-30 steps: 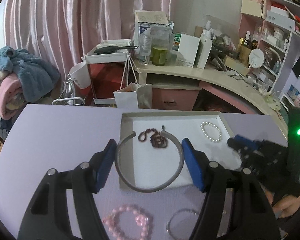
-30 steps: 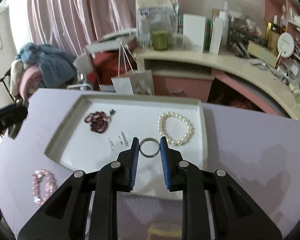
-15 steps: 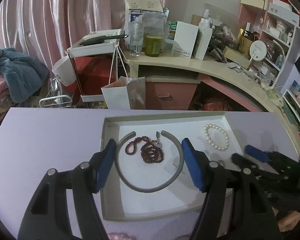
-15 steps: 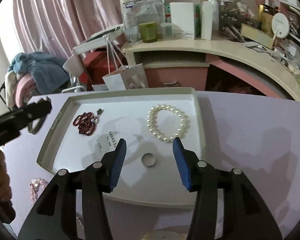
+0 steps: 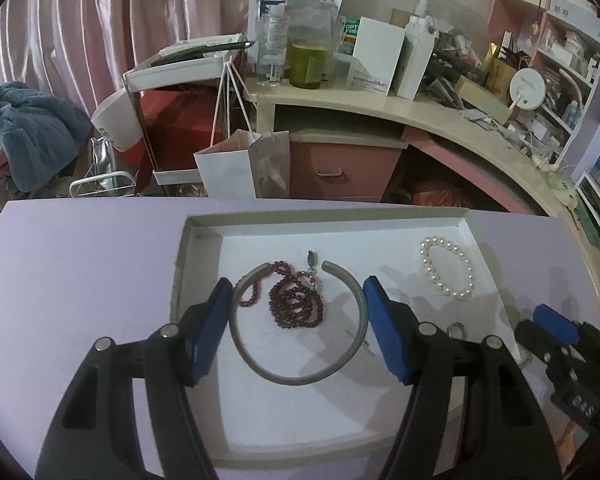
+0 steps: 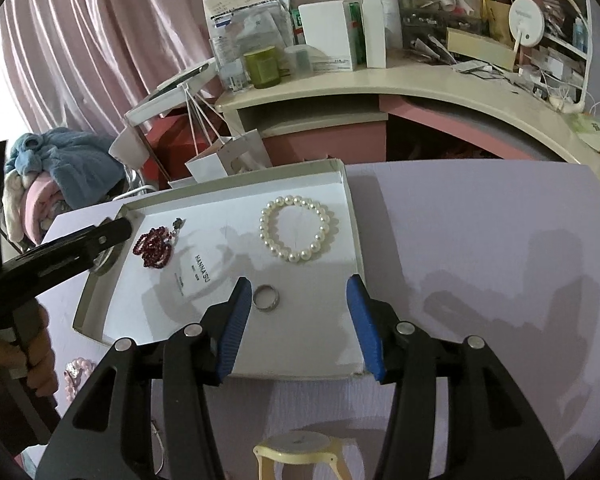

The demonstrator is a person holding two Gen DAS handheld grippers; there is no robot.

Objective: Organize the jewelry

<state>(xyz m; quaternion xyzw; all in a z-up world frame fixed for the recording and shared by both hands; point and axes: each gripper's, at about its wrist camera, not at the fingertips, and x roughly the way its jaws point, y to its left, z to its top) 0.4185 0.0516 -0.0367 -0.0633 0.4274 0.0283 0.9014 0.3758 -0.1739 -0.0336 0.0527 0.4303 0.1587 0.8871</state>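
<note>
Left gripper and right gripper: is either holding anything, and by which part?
The left gripper holds the grey open bangle across its two side arcs, above the tray. The right gripper holds nothing; the ring lies free.

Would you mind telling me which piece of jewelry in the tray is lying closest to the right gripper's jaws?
The silver ring, lying beside the inner jaw of the right gripper. The pearl bracelet and dark red bead necklace lie farther back in the tray.

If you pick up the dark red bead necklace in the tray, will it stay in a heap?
Probably not. The red bead necklace lies in loose coils, so it looks floppy and would likely dangle in a long strand. Its small round beads might slip between the fingers, and its pendant may swing.
</note>
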